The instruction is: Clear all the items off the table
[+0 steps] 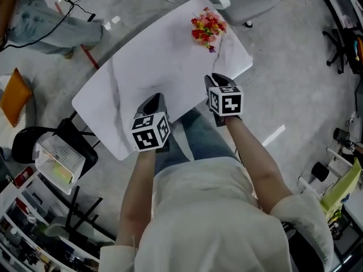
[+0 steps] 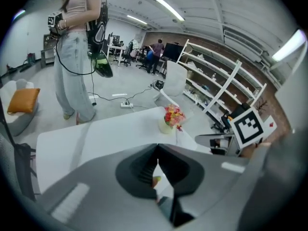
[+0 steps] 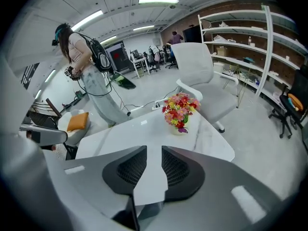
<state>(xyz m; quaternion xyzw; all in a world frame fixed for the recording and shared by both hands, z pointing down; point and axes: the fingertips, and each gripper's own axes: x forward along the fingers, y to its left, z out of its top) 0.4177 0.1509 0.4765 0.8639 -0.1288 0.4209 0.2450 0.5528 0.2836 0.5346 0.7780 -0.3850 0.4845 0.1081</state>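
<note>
white marble-look table [image 1: 147, 67] in a workshop, potted flowers [image 1: 207, 28] near its far edge, left gripper [image 1: 155, 97] jaws together, empty, right gripper [image 1: 215, 77] jaws slightly apart, nothing between

Left gripper [image 1: 154, 102] closed, right gripper [image 1: 218, 80] slightly parted

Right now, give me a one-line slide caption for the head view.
Left gripper and right gripper over a white marble-look table; a red-and-yellow flower bouquet stands near its far edge.
</note>
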